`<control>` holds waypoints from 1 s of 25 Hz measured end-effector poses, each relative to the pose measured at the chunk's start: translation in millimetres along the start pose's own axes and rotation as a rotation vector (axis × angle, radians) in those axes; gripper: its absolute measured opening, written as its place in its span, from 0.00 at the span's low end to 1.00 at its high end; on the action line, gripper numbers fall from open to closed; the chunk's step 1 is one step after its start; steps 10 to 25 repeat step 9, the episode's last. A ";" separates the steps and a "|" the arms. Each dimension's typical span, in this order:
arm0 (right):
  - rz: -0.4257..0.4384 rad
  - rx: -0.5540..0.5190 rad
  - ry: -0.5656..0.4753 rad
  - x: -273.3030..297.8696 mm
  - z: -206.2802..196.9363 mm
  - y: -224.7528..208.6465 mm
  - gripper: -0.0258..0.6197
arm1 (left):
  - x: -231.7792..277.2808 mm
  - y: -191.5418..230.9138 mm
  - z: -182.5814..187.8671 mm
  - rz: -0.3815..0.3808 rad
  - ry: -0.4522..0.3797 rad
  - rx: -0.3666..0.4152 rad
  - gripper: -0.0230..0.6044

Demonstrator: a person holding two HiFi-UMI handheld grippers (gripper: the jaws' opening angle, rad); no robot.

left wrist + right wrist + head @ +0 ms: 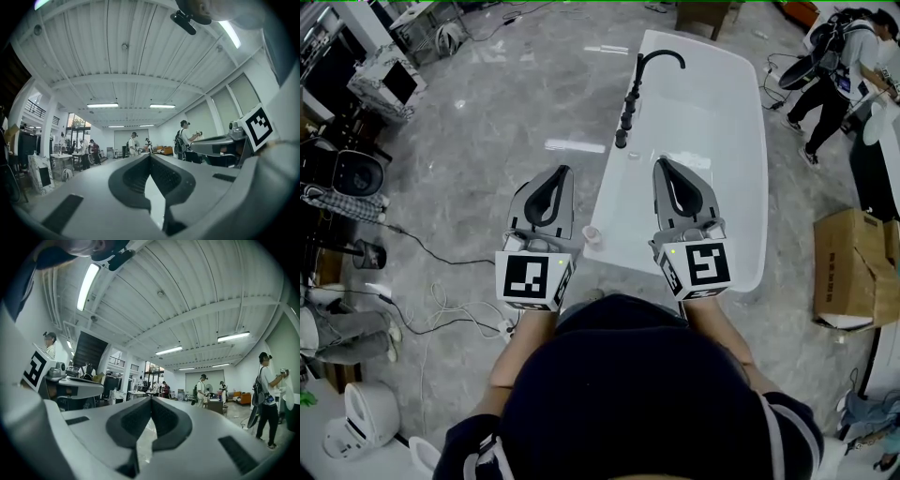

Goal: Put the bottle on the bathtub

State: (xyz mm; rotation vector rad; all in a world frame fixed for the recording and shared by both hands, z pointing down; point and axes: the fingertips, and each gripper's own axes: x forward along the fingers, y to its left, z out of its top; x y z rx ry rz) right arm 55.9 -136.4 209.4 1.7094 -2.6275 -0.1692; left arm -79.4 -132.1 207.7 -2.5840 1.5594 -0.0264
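Both claws are held level over the near end of the tub (pixel 712 122). The left claw (pixel 561 172) has its jaws pressed together with nothing between them, and its own view shows the pads meeting at the tip (pixel 150 156). The right claw (pixel 151 398) is closed and empty too.

A small pale thing (pixel 592 234) stands on the tub's rim. I take it for the bottle, though it is too small to be sure. It sits between the two claws, just to the right of the left claw's body and behind both tips, nearer the person. Neither gripper view shows it. The black tap (pixel 630 94) is well ahead of the left claw.

If that is the bottle, it is already on the tub and what is left is getting clear of it. It looks light and stands close to the rim's outer edge, so a brush from the left claw's flank could tip it to the floor. I would lift both claws straight up first, then draw them back, and avoid swinging the left one rightward across the rim.
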 end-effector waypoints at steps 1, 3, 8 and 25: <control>0.006 0.000 -0.001 -0.5 0.2 0.0 0.08 | -0.7 -1.0 0.4 0.004 -0.001 0.000 0.08; 0.019 0.000 -0.002 -1.1 0.0 -2.6 0.08 | 0.6 -4.4 0.6 0.011 -0.002 -0.002 0.08; 0.053 -0.012 -0.006 -2.4 -2.4 -15.5 0.08 | 10.1 -19.7 0.4 0.017 -0.018 -0.003 0.08; 0.060 -0.016 -0.007 -3.0 -2.1 -17.1 0.08 | 11.1 -22.6 0.9 0.018 -0.022 -0.004 0.08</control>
